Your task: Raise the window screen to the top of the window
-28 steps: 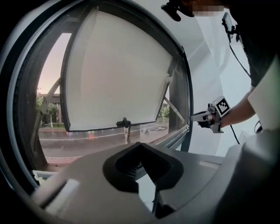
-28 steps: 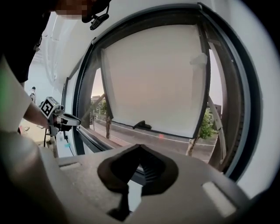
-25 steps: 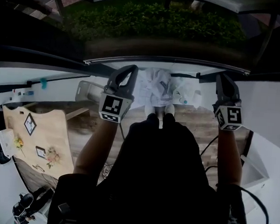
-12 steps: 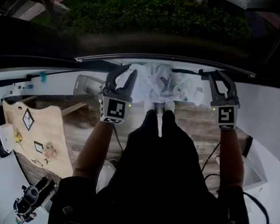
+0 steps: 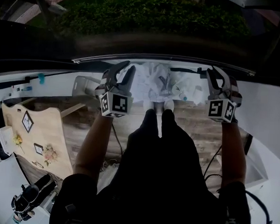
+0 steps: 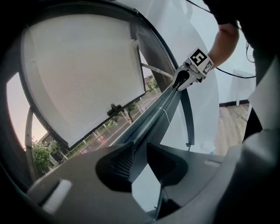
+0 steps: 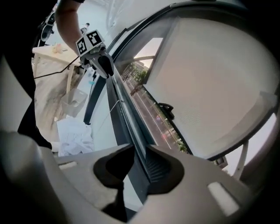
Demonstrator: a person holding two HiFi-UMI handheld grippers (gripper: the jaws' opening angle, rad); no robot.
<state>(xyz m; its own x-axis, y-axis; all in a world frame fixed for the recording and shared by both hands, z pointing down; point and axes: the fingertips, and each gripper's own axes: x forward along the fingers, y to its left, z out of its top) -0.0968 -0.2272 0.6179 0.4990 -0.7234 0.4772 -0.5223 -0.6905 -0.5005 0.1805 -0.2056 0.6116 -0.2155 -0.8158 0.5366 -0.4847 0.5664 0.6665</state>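
Note:
The window screen's dark bottom rail point(image 5: 166, 57) runs across the head view as a thin curved bar. My left gripper point(image 5: 119, 69) is shut on it left of centre, and my right gripper point(image 5: 216, 73) is shut on it at the right. In the left gripper view the jaws point(image 6: 139, 151) pinch the rail point(image 6: 155, 113), with the right gripper point(image 6: 186, 76) farther along it. The right gripper view shows its jaws point(image 7: 139, 155) closed on the same rail point(image 7: 120, 105) and the left gripper point(image 7: 98, 59) beyond. A pale mesh panel point(image 6: 83, 74) with a small black latch point(image 6: 114, 108) lies past the rail.
Below the window, crumpled white sheets point(image 5: 155, 84) lie on the wooden floor by the person's feet. A wooden board with pictures point(image 5: 36, 132) leans at the left, and camera gear point(image 5: 27, 204) sits at the lower left. A green hedge point(image 5: 154, 16) shows outside.
Both grippers have edged upward in the head view, staying clamped on the rail. The left marker cube now sits higher and turned slightly.

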